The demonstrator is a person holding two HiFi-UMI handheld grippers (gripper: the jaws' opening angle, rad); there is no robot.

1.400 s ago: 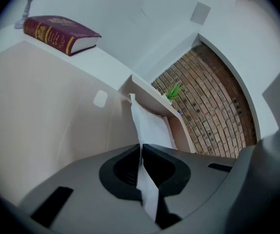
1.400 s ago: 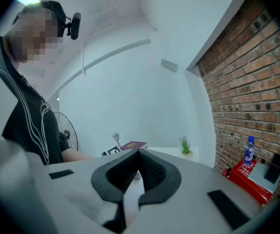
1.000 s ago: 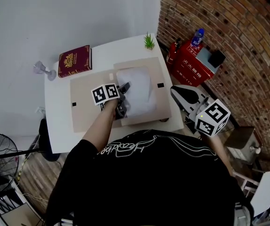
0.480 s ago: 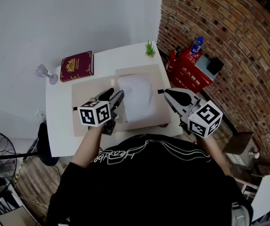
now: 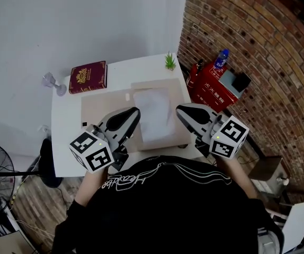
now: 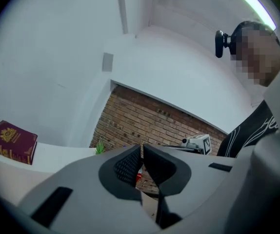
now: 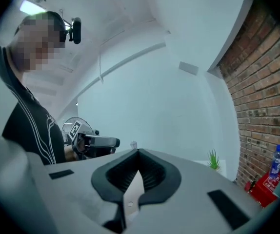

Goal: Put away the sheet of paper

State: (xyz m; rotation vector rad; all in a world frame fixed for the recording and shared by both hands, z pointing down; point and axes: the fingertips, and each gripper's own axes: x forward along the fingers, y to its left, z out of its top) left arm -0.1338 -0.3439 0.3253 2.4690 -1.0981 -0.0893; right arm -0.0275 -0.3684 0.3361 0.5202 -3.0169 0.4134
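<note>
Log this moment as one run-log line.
left gripper: shut, empty | right gripper: shut, empty | sheet of paper: flat on brown board, not held

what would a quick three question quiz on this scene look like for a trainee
1. True or false: the jaws of the right gripper are shut with nothing between them.
2. The sheet of paper lies on: A a brown board, B a plate, C a towel.
3. What colour is the book at the far left corner of the table?
Key: 1 true; 2 A; 3 red.
</note>
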